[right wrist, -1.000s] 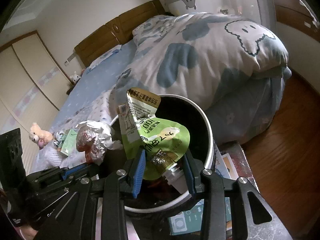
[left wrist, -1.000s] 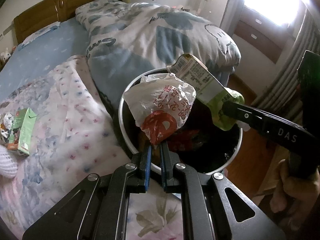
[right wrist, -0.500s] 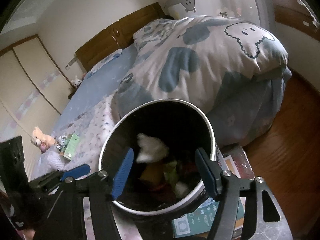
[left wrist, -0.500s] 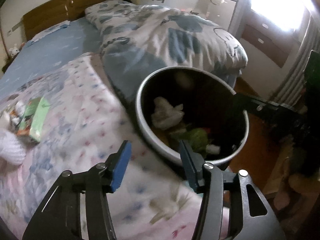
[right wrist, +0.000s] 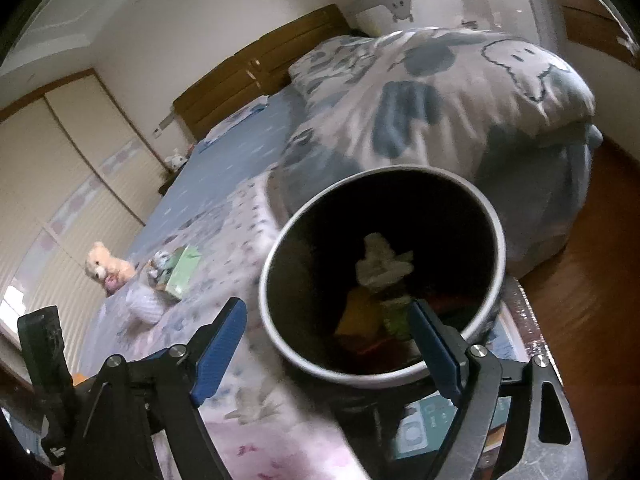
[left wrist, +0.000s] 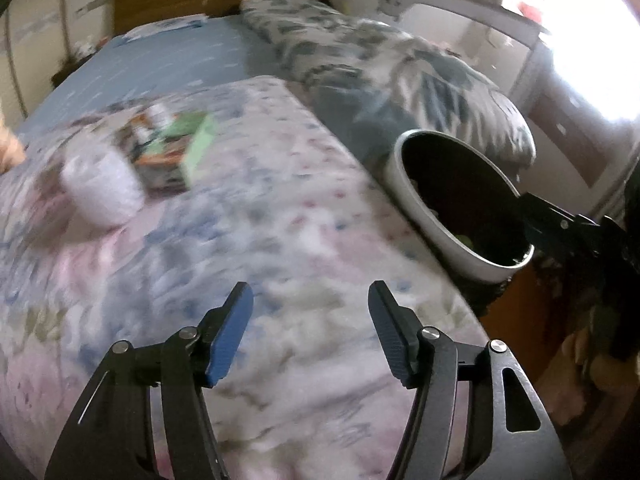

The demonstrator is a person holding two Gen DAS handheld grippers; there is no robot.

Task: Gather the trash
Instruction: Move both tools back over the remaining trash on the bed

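Open floral blanket ahead, trash bin at right edge, duvet behind.

bin: round, white rim, dark inside, stands beside the bed
trash in bin: crumpled white paper on top, green and yellow bits under it
trash on bed: green box and wrappers, blurry

The bin was white w/ black inside; the bedspread had pink & blue flowers; the carton was green.
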